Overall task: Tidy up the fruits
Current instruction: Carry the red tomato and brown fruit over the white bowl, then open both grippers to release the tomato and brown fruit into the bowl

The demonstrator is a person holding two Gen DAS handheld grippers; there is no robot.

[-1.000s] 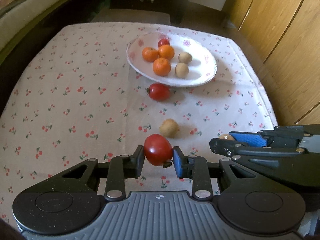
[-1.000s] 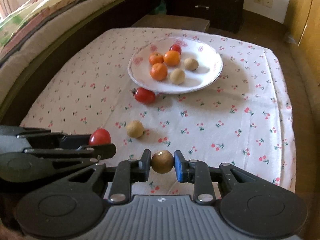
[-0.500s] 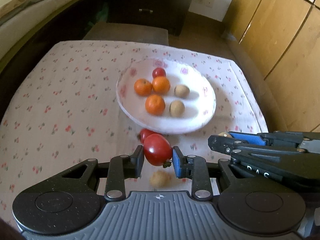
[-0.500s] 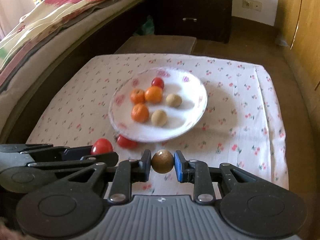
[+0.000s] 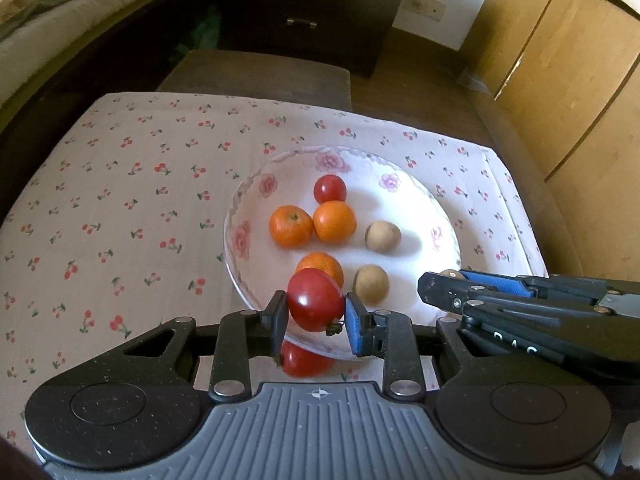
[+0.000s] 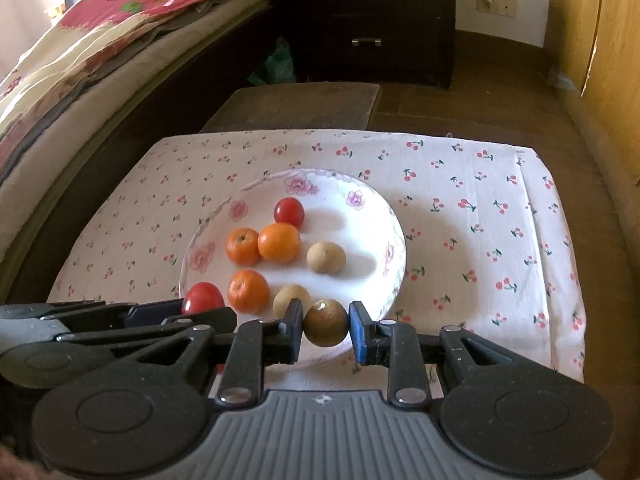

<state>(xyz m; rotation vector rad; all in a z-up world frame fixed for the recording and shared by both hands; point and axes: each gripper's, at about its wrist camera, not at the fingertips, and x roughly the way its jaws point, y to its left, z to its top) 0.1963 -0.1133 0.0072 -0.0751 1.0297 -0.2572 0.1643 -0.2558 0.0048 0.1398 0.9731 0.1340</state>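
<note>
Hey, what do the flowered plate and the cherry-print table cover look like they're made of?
Plate: probably glazed ceramic or glass-like ware; it is smooth, white, faintly shiny, with printed pink and purple flowers and a scalloped edge. Melamine can't be ruled out.
Table cover: looks like thin woven cotton cloth, matte, with creases and a soft fold near its right edge.

The only readable lettering is on the side of the right gripper [image 5: 448, 280], seen in the left wrist view: white capitals "D A C", cut off at the lower edge by the other gripper's body. Nothing else legible appears.
</note>
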